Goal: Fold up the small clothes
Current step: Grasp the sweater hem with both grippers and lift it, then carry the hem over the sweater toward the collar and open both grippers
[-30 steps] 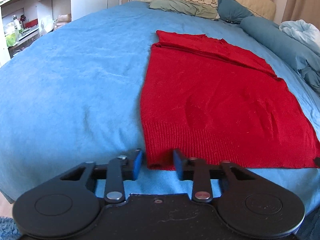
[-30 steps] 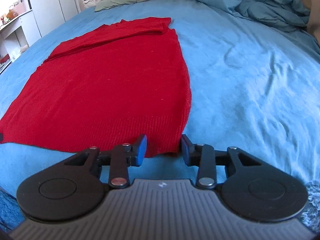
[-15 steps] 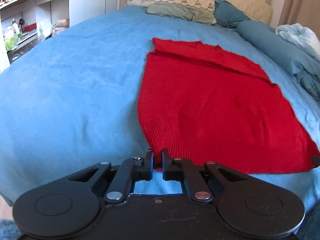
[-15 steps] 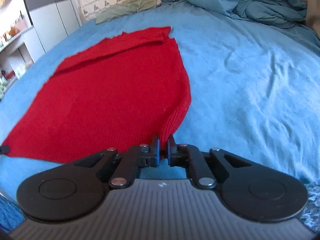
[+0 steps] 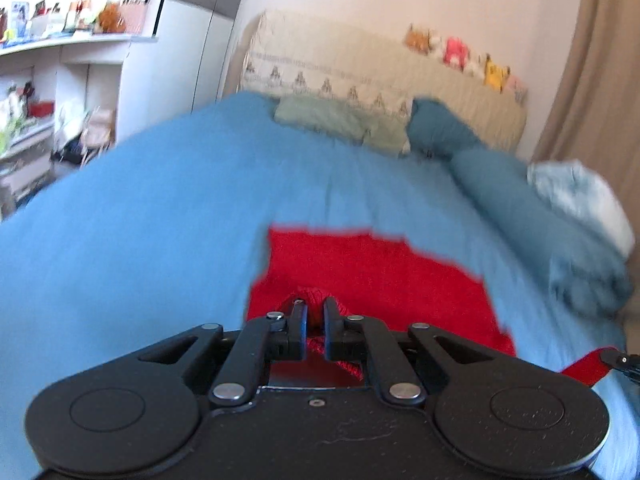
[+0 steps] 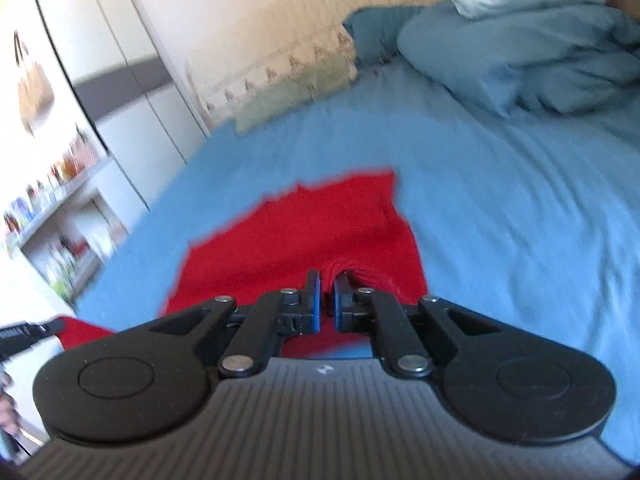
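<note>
Two tongs are at work: our left gripper point(image 5: 316, 312) and right gripper point(image 6: 325, 290) each pinch a corner of the red sweater point(image 5: 372, 276), raised and pointing toward the headboard point(image 5: 360, 68), above the blue bed point(image 5: 140, 216).

Blue bed point(image 5: 140, 216) w/ red knit garment point(image 5: 380, 276), pillows point(image 5: 328, 118), bunched duvet point(image 6: 520, 52).
</note>
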The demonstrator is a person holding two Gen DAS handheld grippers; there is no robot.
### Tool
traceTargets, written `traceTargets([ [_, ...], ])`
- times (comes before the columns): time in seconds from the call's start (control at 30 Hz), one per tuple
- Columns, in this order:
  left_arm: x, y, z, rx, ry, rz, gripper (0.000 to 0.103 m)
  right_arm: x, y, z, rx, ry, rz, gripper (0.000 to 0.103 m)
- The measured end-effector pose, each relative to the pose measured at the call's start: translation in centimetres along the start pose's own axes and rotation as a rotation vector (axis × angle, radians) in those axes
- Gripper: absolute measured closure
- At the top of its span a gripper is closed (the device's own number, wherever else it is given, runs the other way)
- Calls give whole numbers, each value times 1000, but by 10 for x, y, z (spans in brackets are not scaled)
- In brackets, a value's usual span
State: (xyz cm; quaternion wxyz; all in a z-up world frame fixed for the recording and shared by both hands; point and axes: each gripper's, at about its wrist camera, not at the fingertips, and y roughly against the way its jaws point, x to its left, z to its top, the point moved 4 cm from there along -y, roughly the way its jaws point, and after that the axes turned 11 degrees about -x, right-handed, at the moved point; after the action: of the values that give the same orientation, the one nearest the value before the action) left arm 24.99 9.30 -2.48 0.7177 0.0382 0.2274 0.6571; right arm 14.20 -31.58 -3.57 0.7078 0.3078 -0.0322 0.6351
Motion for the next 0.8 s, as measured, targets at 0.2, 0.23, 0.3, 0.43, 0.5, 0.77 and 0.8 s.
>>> traceTargets([
  [0.2,-18,-138,77,-69,0,29,95,16,-124,106,-47,2,-6,82],
  [0.23,-18,-166,80,-63,-5,50,95,14,-148,114,-44,4,-29,82],
  [0.3,-17,-223,71,-24,-15,92,95,8,-209,118,-8,-15,-61,82],
  [0.43,-4,-311,23,94,-38,175,95,-18,-307,87,67,-46,-130,82],
  [0.5,4,-340,-4,153,-45,196,95,-28,-339,65,105,-21,-169,82],
  [0.77,32,-379,-8,157,96,212,53,-45,-385,57,63,-15,-174,62],
  [0.8,33,-377,-3,152,113,219,40,-45,-384,58,57,-18,-177,45],
])
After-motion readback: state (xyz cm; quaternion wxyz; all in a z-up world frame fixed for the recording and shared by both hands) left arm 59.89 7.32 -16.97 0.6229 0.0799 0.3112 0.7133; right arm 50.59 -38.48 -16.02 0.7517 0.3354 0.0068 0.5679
